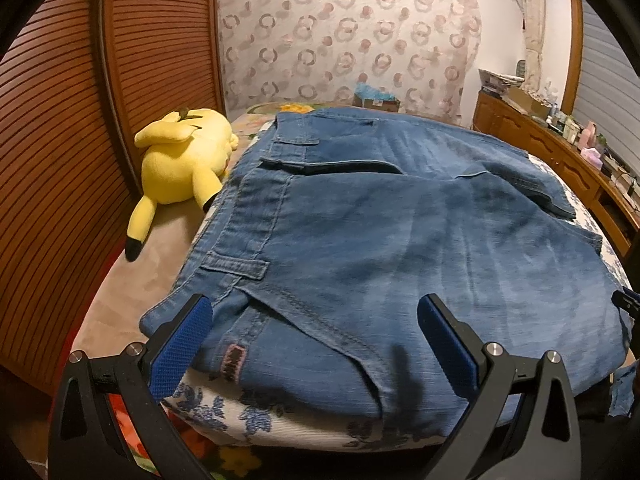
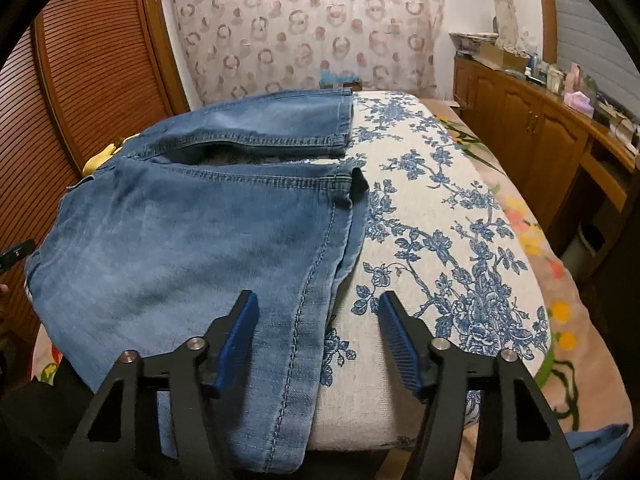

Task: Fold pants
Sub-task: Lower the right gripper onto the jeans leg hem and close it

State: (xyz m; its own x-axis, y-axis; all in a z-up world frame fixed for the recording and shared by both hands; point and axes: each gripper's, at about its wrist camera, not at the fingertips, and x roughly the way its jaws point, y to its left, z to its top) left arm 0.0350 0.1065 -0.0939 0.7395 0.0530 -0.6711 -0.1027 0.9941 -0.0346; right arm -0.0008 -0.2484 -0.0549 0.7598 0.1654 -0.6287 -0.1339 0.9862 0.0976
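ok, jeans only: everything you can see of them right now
The jeans are faded blue denim with darker patches, contrast stitching and belt loops at the waistband. They lie flat on the floral cushion, waist toward the yellow plush, both legs running the other way with a gap between them, the near hem hanging over the front edge. Both grippers hover open over the near edge; contact is unclear.

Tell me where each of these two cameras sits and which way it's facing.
Left wrist: on the left gripper, facing the waistband end of the blue denim jeans and a yellow plush toy; its open blue-padded fingers show.
Right wrist: on the right gripper, facing the jeans' leg hems and the blue-floral white cushion; open fingers show.
Shared: jeans, cushion, circle-patterned curtain.
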